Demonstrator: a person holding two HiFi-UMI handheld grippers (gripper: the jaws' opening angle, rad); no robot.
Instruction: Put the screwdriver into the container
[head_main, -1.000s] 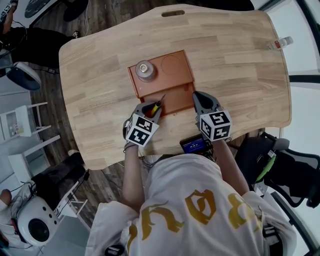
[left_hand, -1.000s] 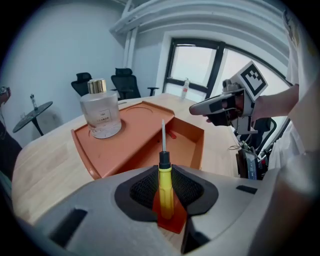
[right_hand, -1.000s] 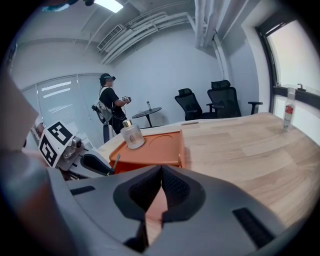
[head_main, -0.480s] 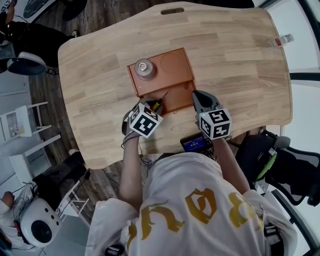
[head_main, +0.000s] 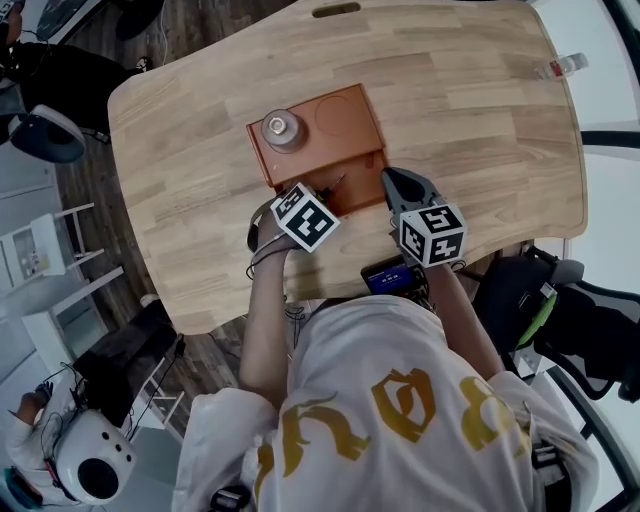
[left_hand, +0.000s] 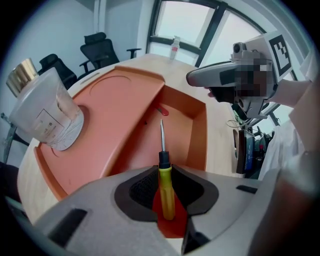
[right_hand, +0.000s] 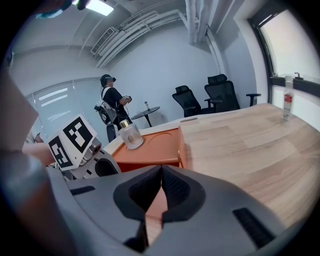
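**Screwdriver's lined up over the tray, just not dropped yet**

The left hand-held gripper (left_hand: 165, 169) is clamped on the yellow-handled screwdriver with a black collar and thin metal shaft (left_hand: 165, 187). Its pads are on the handle. The shaft pokes out ahead and aims steeply down into the sunken pocket (left_hand: 175, 125) of the orange plastic container (head_main: 345, 125).

In the head view that pocket is the container's 6 o'clock side, the one nearest the person. The left hand-held gripper sits at about the pocket's 8 o'clock. No view shows whether the tip is touching the pocket floor.

The right hand-held gripper (right_hand: 162, 167) has its jaws closed together with nothing between them. It's parked on the light wooden surface (head_main: 480, 130) just off the container's 4 o'clock corner.

A small clear glass bottle with a metal cap (head_main: 281, 130) stands on the container's raised deck at roughly 10 o'clock, well out of the way.

Progress-wise, the pickup and carry look done and the aim looks good. What's probably left is lowering a touch, opening the jaws so the screwdriver lands in the pocket, and pulling the hand-held gripper clear.
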